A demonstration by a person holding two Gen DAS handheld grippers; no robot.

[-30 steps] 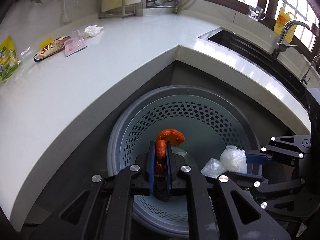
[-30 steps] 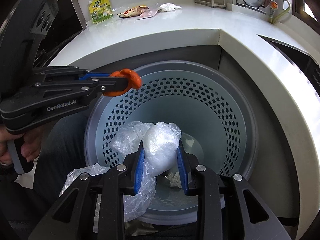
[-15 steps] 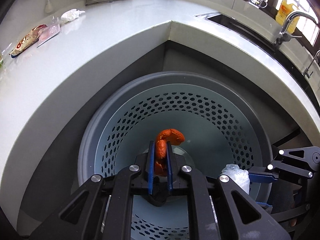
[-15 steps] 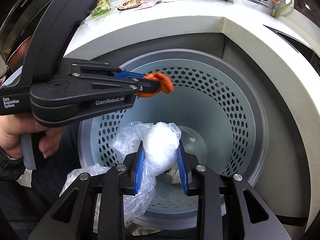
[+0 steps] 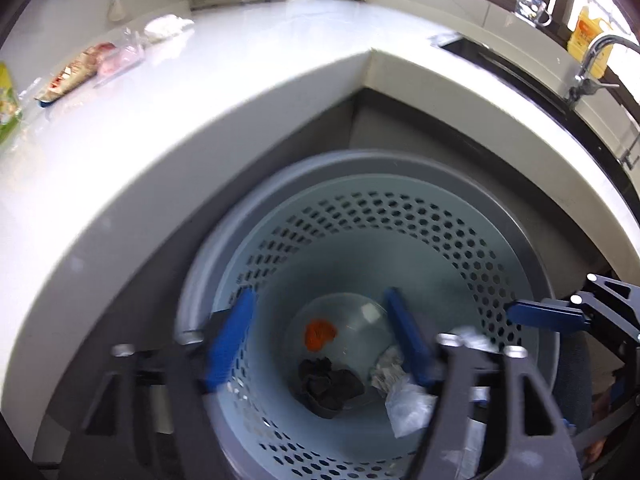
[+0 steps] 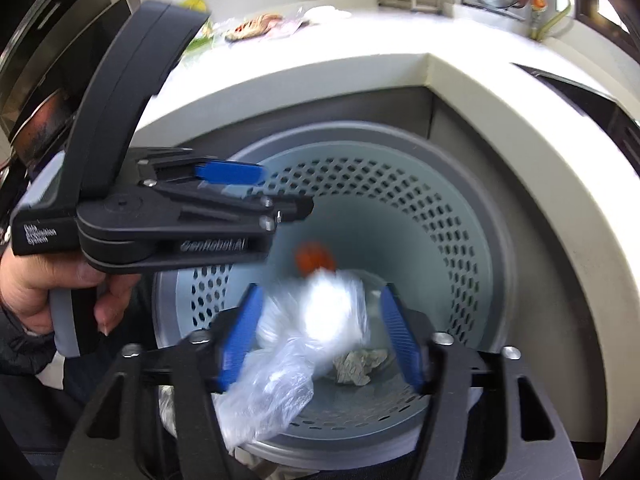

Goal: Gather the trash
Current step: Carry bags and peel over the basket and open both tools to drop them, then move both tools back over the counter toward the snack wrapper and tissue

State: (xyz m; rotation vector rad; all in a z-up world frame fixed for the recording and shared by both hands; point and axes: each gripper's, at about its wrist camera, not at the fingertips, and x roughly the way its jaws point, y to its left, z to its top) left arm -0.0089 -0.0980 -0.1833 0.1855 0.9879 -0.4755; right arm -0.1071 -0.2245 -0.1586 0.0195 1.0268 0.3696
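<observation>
Left wrist view: the left hand-held gripper point(image 5: 320, 344) stood over the perforated bin point(image 5: 460, 240), its jaws opening wide with nothing between them. The orange peel point(image 5: 319, 334), clamped half a second earlier, was below in the bin beside a dark crumpled scrap point(image 5: 326, 384) and a paper wad point(image 5: 386, 368). Wrappers point(image 5: 76, 76) and a white tissue point(image 5: 168, 27) remained on the white worktop point(image 5: 240, 92) behind the bin; the sink tap point(image 5: 592, 64) stood to the right. The right hand-held gripper point(image 5: 548, 316) entered at the right edge.

Right wrist view: the right hand-held gripper point(image 6: 320, 340) was opening its jaws; the clear plastic bag point(image 6: 316, 320), squeezed earlier, sat blurred between the pads, and contact could not be told. The left tool, held by a hand point(image 6: 44, 280), crossed the left side and hid part of the bin's rim. The peel showed blurred just above the bag.
</observation>
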